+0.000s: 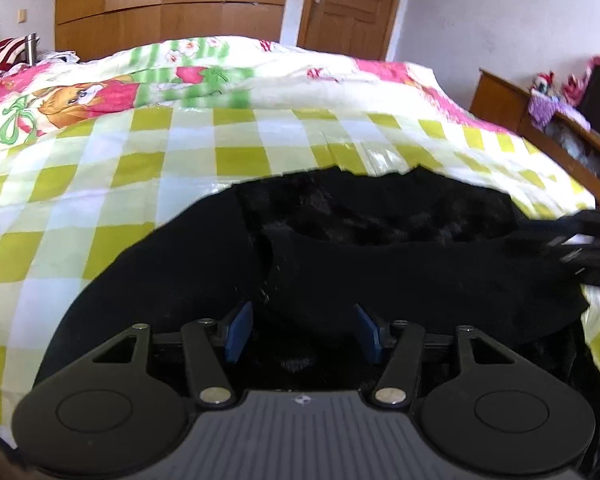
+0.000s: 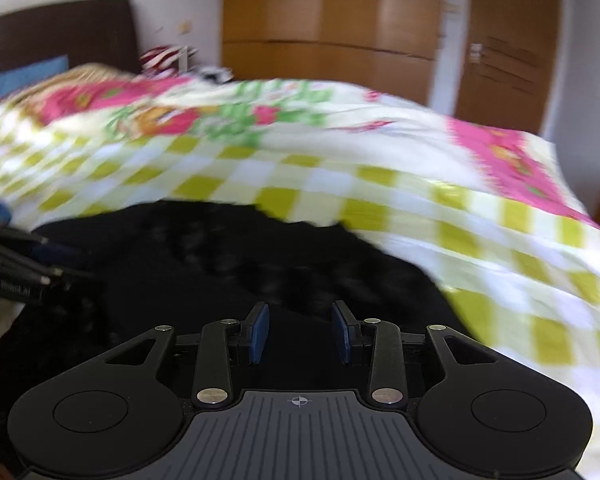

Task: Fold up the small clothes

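A black garment (image 1: 340, 248) lies on the bed's checked quilt, part of it folded over a fuzzier layer. It also shows in the right wrist view (image 2: 240, 264), blurred. My left gripper (image 1: 304, 330) is open, its blue pads apart just above the garment's near part. My right gripper (image 2: 300, 330) is open over the garment's near edge. The right gripper shows in the left wrist view at the far right (image 1: 596, 244), at the garment's edge. The left gripper shows at the left edge of the right wrist view (image 2: 16, 272).
The green-checked and pink floral quilt (image 1: 220, 152) covers the bed. A wooden wardrobe (image 1: 168, 4) and door (image 1: 348, 4) stand behind. A wooden cabinet with clutter (image 1: 556, 132) stands to the right. A dark headboard (image 2: 60, 40) is at the left.
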A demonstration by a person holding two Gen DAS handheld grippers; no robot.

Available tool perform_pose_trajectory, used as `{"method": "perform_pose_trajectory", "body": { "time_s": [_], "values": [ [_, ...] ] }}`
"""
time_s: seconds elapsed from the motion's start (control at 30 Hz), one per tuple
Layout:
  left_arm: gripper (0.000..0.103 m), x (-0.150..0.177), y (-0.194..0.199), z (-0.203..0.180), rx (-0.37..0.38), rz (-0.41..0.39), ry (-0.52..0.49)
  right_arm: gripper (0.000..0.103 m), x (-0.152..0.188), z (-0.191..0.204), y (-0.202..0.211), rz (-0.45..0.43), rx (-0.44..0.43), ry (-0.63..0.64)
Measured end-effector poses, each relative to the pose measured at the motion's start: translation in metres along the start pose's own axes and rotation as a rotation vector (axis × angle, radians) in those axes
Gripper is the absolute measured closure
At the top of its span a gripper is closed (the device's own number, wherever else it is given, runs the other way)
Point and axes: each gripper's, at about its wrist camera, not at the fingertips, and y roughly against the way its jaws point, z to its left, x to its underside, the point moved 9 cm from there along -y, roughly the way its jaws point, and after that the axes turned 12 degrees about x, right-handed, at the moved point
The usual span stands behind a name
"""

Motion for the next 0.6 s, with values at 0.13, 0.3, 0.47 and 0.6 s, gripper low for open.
{"method": "perform_pose_trajectory", "body": {
  "time_s": [0.13,0.3,0.47,0.6],
  "values": [
    [0.034,-0.005,-0.002,0.0,0.035,-0.011,0.011,0.069,-0.002,0.024,-0.039,0.067,-0.084,0.073],
    [0.035,-0.001,-0.017,-0.001,0.011,0.039,-0.043,0.067,0.001,0.029,-0.063,0.134,-0.15,0.151],
    [0.07,-0.003,-0.016,0.006,-0.064,0.05,-0.079,0.096,0.001,0.031,-0.058,0.167,-0.147,0.162],
    [0.073,-0.007,-0.01,0.012,-0.051,0.026,-0.058,0.1,-0.006,0.033,-0.052,0.149,-0.133,0.145]
  ]
}}
